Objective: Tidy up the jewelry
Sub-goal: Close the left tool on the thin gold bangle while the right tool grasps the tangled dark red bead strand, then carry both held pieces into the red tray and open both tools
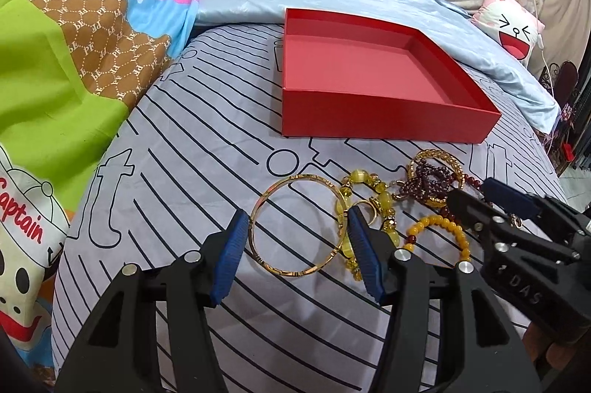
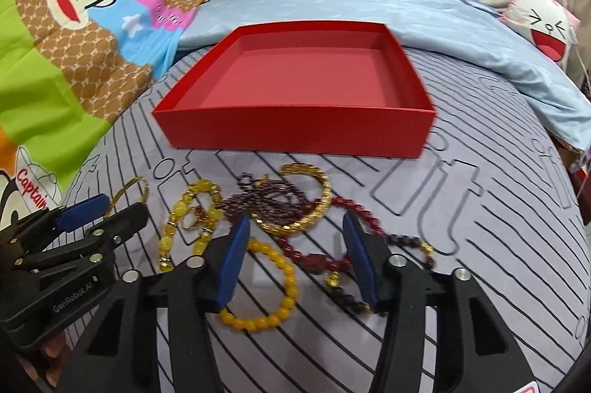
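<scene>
1. While both my tools hover low over the bed (image 1: 192,149), the red box (image 1: 369,105) sits open on the striped sheet, beyond the jewelry.
2. My left tool (image 1: 295,245) is spread wide and grips nothing; its blue pads straddle the gold bangle (image 1: 299,225), which lies flat on the near side of the red box.
3. My right tool (image 2: 293,258) is also wide open and holds nothing; between its pads lie the orange bead bracelet (image 2: 275,286) and the dark red bead strand (image 2: 321,260).
4. Nearer the red box, the yellow stone bracelet (image 2: 192,223), purple bead string (image 2: 273,199) and gold chain bracelet (image 2: 314,204) lie in a tangle, touching.
</scene>
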Demonstrator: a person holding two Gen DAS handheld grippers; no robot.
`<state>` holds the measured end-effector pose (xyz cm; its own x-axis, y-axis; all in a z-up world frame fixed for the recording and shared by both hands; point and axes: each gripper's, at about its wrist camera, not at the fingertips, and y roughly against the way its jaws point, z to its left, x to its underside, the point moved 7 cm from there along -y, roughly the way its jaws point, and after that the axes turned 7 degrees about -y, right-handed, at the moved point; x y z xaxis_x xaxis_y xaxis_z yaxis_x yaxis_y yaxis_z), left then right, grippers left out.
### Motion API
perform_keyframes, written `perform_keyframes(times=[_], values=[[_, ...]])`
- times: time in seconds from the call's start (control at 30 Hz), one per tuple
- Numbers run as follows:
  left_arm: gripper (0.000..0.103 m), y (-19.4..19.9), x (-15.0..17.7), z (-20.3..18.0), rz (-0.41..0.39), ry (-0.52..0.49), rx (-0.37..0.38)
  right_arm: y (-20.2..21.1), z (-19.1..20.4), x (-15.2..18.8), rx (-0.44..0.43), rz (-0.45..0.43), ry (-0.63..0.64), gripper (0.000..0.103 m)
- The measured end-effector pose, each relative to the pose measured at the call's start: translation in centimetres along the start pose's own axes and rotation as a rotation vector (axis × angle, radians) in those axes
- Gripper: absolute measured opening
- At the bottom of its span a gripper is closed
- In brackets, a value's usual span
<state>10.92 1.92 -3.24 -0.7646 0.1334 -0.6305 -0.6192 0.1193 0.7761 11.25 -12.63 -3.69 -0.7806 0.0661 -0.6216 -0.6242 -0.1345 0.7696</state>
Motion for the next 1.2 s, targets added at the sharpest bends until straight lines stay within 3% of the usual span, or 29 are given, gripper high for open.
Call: perform_keyframes(times=[0.27,0.33,0.4,0.47,0.73,0.87,0.9,1.07,1.2], values=[[0.053,-0.5,0.0,0.3,0.010,0.006,0.001,-1.3,0.8,-0.1,0.005,0.006,0.039,0.030],[0.053,-0.6,0.1,0.3,0.013,0.008,0.002,-1.5,0.6,-0.2,0.003,0.012,0.041,0.023],[0.053,-0.7,0.1,0.4,0.014,0.009,0.003,-1.6,0.5,-0.3,-0.018,0.015,0.029,0.008],[0.053,-0.6,0.1,0.3,0.013,0.009,0.004,-1.5,0.5,-0.4,-0.031,0.016,0.018,0.001],[0.053,0.0,0.0,0.4,0.001,0.008,0.003,-0.5,0.5,-0.5,-0.087,0.014,-0.006,0.001],[0.053,0.3,0.0,0.4,-0.003,0.011,0.001,-0.1,1.4,-0.8,-0.119,0.009,-0.019,0.033],[0.053,0.3,0.0,0.5,-0.004,0.012,0.000,0.0,1.6,-0.9,-0.127,0.009,-0.019,0.035],[0.053,0.2,-0.2,1.1,-0.004,0.020,-0.011,-0.9,3.5,-1.0,-0.148,0.032,0.005,0.035],[0.053,0.1,0.0,1.4,0.000,0.026,-0.013,-2.5,3.4,-0.2,-0.131,0.075,0.006,0.015]])
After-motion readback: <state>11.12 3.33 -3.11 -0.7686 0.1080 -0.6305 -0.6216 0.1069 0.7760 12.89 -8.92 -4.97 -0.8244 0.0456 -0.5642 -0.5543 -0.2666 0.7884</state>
